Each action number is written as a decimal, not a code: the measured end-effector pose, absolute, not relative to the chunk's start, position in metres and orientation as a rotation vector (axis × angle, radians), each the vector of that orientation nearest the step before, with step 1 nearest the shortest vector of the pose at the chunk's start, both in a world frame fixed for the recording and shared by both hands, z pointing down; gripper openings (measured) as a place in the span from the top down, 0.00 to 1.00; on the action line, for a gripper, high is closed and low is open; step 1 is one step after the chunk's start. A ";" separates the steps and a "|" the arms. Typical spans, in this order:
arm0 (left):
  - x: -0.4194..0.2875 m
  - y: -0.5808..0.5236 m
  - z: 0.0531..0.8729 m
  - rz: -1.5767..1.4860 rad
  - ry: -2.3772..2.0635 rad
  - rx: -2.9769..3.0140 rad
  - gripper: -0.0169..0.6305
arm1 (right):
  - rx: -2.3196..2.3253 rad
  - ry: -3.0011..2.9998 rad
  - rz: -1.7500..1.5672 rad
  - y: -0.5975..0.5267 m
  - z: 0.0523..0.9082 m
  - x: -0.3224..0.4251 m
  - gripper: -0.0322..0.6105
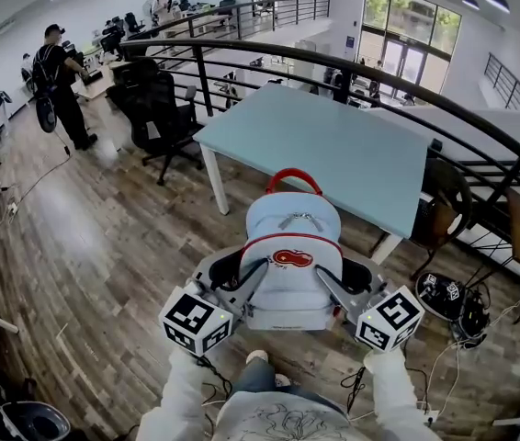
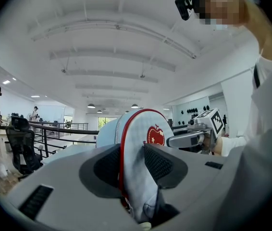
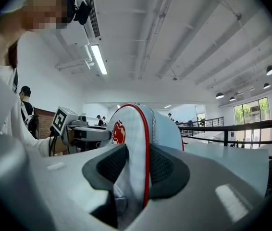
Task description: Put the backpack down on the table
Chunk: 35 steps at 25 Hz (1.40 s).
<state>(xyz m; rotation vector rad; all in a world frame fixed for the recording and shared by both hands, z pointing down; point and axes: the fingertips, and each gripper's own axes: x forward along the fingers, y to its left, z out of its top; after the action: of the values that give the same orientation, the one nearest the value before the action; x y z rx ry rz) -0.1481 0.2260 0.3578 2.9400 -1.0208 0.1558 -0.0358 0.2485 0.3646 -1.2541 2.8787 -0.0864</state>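
A light blue backpack (image 1: 292, 246) with red piping, a red top handle and a red apple badge hangs in the air just short of the near edge of the pale blue table (image 1: 333, 145). My left gripper (image 1: 232, 274) is shut on its left side panel and my right gripper (image 1: 352, 278) on its right side panel. In the left gripper view the backpack (image 2: 138, 143) fills the gap between the dark pads (image 2: 108, 165). The right gripper view shows the backpack (image 3: 136, 134) pinched the same way between its pads (image 3: 161, 167).
Black office chairs (image 1: 163, 108) stand left of the table. A curved black railing (image 1: 333, 58) runs behind it. A person (image 1: 58, 81) stands far left. Cables and a black object (image 1: 453, 301) lie on the wooden floor at the right.
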 end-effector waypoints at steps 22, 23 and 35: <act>-0.089 -0.089 0.365 0.139 -0.815 2.992 0.75 | -1.440 2.794 -0.076 -0.051 0.368 0.018 0.73; -0.087 -0.104 0.363 0.140 -0.809 2.994 0.75 | -1.445 2.791 -0.074 -0.065 0.366 0.021 0.73; -0.062 -0.223 0.364 0.163 -0.736 3.029 0.75 | -1.521 2.766 -0.064 -0.177 0.368 0.043 0.73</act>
<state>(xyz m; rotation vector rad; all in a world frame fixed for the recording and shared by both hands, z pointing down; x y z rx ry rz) -0.0617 -0.2225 0.3636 3.0289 -0.7358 0.1626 0.0428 -0.1773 0.3681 -1.5214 2.7658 -0.0636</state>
